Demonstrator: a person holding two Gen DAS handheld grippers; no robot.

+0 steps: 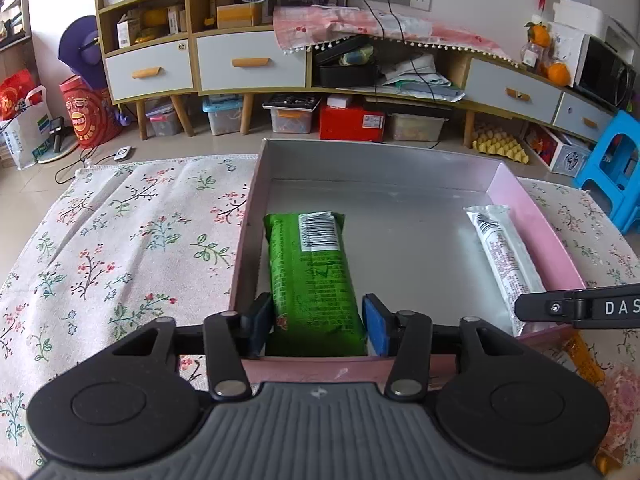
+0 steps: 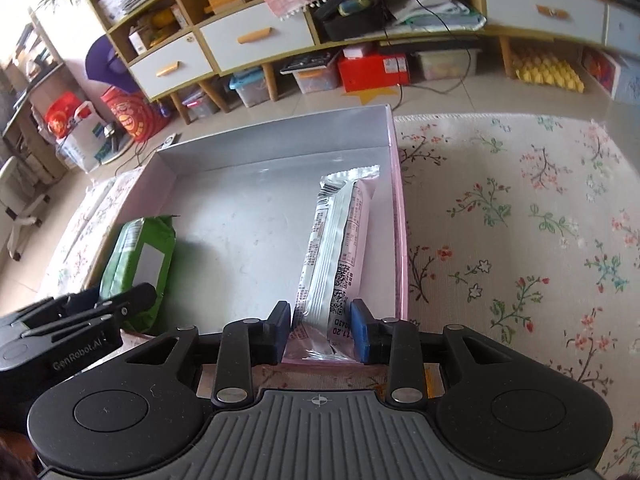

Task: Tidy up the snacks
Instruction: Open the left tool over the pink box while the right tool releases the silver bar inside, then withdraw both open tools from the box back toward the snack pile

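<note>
A pink box with a silver inside (image 1: 400,160) (image 2: 280,140) sits on a floral cloth. A green snack pack (image 1: 312,276) lies along its left wall; it also shows in the right wrist view (image 2: 136,256). My left gripper (image 1: 318,328) has its pads on both sides of the pack's near end, with small gaps showing. A white snack pack (image 2: 336,264) lies along the right wall, also in the left wrist view (image 1: 504,256). My right gripper (image 2: 320,332) straddles its near end, the pads close to it.
The floral cloth (image 1: 120,248) (image 2: 520,220) spreads to both sides of the box. An orange wrapper (image 1: 584,356) lies by the box's near right corner. Cabinets, storage bins and a blue stool (image 1: 612,168) stand beyond.
</note>
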